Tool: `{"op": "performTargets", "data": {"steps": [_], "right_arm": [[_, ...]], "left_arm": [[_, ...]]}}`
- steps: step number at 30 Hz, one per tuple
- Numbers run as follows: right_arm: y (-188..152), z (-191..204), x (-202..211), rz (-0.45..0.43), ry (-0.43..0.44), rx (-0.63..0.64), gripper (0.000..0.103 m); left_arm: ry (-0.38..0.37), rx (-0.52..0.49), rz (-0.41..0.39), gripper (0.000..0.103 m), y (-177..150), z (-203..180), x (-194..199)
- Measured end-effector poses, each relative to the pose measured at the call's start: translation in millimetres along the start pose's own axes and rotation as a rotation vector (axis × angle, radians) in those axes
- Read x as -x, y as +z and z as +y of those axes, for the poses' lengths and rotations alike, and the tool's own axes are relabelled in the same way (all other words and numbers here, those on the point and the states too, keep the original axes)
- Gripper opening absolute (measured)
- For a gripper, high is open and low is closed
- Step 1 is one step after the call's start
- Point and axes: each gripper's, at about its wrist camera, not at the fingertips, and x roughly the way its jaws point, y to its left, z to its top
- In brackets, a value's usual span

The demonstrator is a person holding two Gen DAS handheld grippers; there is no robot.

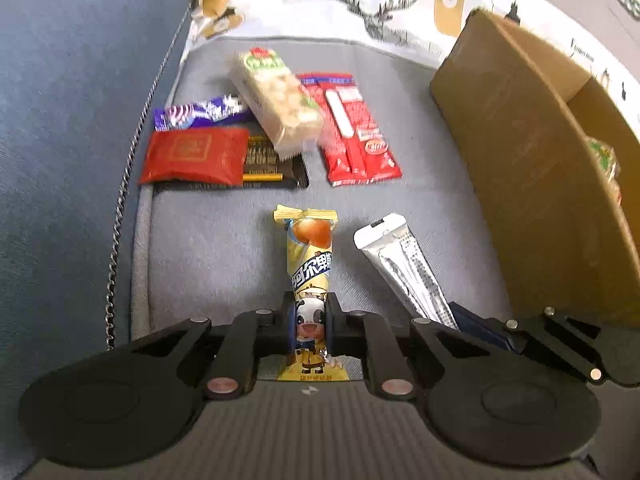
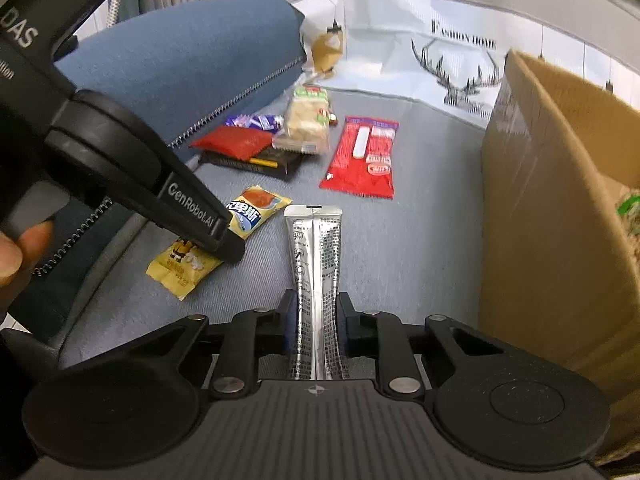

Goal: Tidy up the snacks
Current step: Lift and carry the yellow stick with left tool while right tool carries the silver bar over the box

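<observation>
Tools clamped on glossy yellow wrapper and crinkly silver sachet

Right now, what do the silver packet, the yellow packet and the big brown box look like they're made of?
Silver packet: probably metallised foil film, mirror-shiny with a centre seam. Yellow packet: glossy printed plastic film, likely; it has crimped ends and glare. Brown box: matte corrugated cardboard, judging by its thick raw edge and dull surface.
</observation>
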Motion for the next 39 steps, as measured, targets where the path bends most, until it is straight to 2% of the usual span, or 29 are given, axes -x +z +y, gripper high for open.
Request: {"op": "performTargets", "data": {"steps": [4,6,11,17,24,29,34,39], "right_arm": [[-1.2,0.9,8.3,-0.028,-0.016,0.009,0.021],[-0.9,1.5,12.7,-0.047,-0.021,0.008,0.021],[2.1,0.4,38.6,-0.166,-0.019,0.007,0.021],[6.7,-11.5,68.6,-0.261,-0.016,-0.022,0.021],[25.5,-37.2,106.6,-0.374,-0.018,-0.057,0.021],[50.8,-74.6,140.2,-0.467,-0.046,-0.069,0.021],[70.4,-124.2,160.1,-0.544,-0.131,-0.065,0.021],[56.5,-177.0,155.3,-0.541,-0.214,-0.180,0.021]], "left_arm": [[-0.009,-0.002,-0.075,0.014,-0.7,-3.6,17.3],[-0.013,-0.006,-0.138,0.014,-1.9,-6.5,29.7],[-0.047,0.008,-0.295,0.014,-5.3,-13.0,59.2],[-0.049,0.011,-0.407,0.014,-6.8,-17.7,80.1],[-0.047,0.006,-0.464,0.014,-2.0,-24.9,85.3],[-0.059,0.002,-0.491,0.014,3.8,-34.7,85.3],[-0.058,-0.028,-0.531,0.014,7.8,-51.8,86.0],[-0.071,-0.054,-0.569,0.014,12.9,-73.4,85.5]]}}
